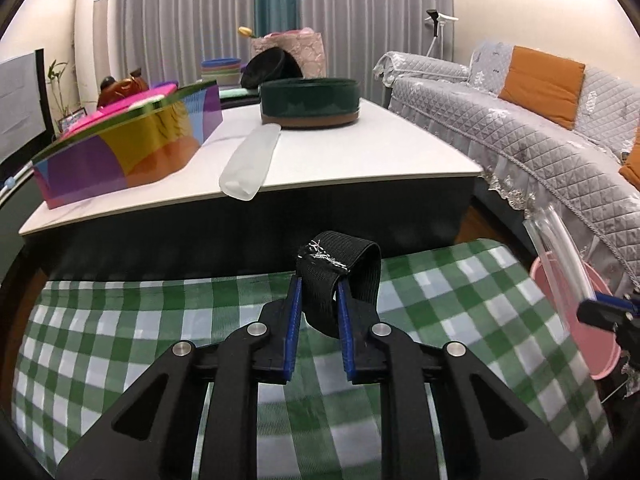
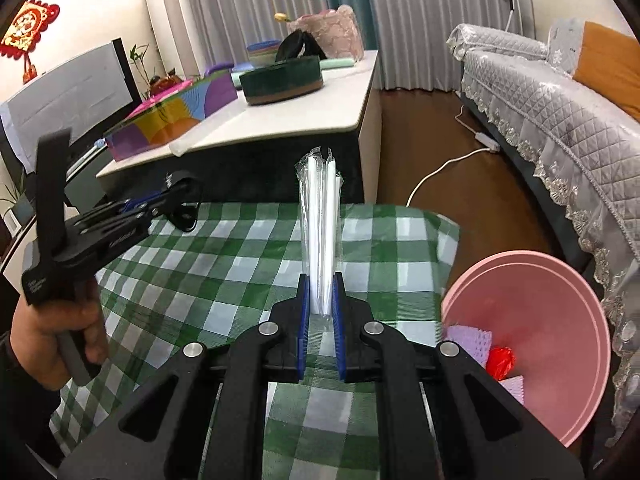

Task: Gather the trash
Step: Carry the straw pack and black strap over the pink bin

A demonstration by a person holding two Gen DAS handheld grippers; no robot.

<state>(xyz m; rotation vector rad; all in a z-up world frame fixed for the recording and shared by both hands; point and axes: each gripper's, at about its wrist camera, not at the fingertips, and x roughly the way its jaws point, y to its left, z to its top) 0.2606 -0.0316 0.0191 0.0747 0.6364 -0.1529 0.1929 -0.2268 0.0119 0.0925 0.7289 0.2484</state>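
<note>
your left gripper [image 1: 318, 292] is clenched on a limp black strap [image 1: 340, 272]; your right gripper [image 2: 320, 292] pinches light, slippery wrapped straws [image 2: 320, 216] low down. both look featherweight, so grip firmly near the pads; the pink bin [image 2: 560, 280] sits right of them.

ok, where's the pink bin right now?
On the floor at the right of the right wrist view: pink bin beside the green checked cloth, below the grey sofa, trash already inside.

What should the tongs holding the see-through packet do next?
Probably swing the right tongs rightward over the round pink plastic basin and let go. They already pinch the clear plastic packet of white straws, and the basin beside the green checked cloth already holds trash.
</note>
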